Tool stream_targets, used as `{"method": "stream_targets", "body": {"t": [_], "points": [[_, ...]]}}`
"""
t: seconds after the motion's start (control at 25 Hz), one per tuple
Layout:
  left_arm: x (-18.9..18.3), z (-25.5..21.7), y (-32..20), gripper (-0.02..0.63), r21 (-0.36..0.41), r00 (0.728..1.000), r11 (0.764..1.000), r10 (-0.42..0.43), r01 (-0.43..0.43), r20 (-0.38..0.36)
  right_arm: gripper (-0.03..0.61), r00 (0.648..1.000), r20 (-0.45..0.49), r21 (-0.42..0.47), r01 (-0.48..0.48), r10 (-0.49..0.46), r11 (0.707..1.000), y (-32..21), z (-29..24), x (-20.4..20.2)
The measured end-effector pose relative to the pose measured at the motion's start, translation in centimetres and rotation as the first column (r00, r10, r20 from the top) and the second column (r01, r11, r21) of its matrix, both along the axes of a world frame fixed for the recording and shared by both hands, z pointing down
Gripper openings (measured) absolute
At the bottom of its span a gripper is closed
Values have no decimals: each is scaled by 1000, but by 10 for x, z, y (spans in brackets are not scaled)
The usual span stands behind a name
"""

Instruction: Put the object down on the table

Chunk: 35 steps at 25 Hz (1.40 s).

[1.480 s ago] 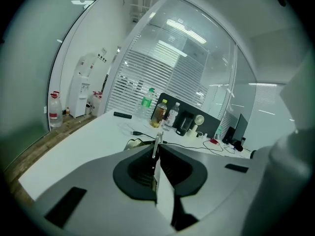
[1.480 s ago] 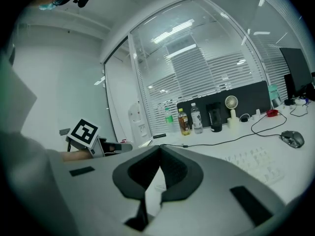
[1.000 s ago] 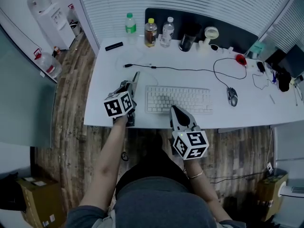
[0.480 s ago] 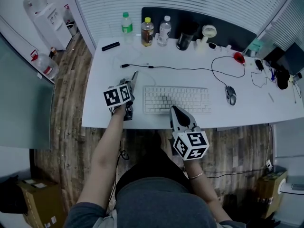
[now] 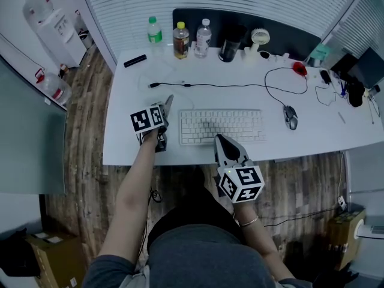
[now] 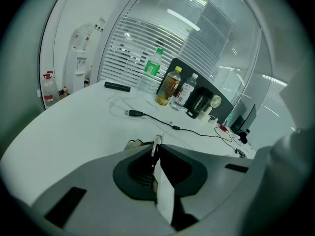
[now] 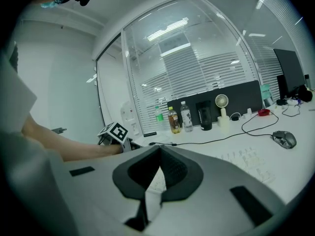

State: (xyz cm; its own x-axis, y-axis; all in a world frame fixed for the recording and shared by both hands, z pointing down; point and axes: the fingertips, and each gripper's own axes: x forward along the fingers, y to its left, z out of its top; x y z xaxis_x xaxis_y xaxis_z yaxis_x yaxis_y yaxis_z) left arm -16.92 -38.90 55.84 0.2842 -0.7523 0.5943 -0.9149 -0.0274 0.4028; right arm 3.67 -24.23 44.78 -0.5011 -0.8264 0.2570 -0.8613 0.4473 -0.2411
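Left of the keyboard [image 5: 221,125], your left gripper [image 5: 170,102] is pinched almost closed on a thin shiny object [image 6: 155,140] over the table [image 5: 132,89], probably light, stiff and slippery, best held across its flat faces, while your right gripper [image 5: 220,138], at the keyboard's near edge, is closed empty.

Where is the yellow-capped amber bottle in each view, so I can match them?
Head view: yellow-capped amber bottle at the table's far edge, left of centre.
Left gripper view: the bottle is upper centre.
Right gripper view: the bottle is near centre, small, just above the jaws.
Shared landmark: the white desk fan, right of the bottle.
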Motion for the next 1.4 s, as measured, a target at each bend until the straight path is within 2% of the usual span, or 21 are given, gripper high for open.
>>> {"method": "stream_targets", "body": {"t": [1.08,1.4], "points": [[-2,4,-10,46,-3,999,1000,-7,7,-32,3,1000,-8,-24,10,-10,1000,-3,7,1],[-3,5,-10,46,-8,996,1000,-14,13,-84,3,1000,-7,-28,9,-9,1000,-1,8,0]]}}
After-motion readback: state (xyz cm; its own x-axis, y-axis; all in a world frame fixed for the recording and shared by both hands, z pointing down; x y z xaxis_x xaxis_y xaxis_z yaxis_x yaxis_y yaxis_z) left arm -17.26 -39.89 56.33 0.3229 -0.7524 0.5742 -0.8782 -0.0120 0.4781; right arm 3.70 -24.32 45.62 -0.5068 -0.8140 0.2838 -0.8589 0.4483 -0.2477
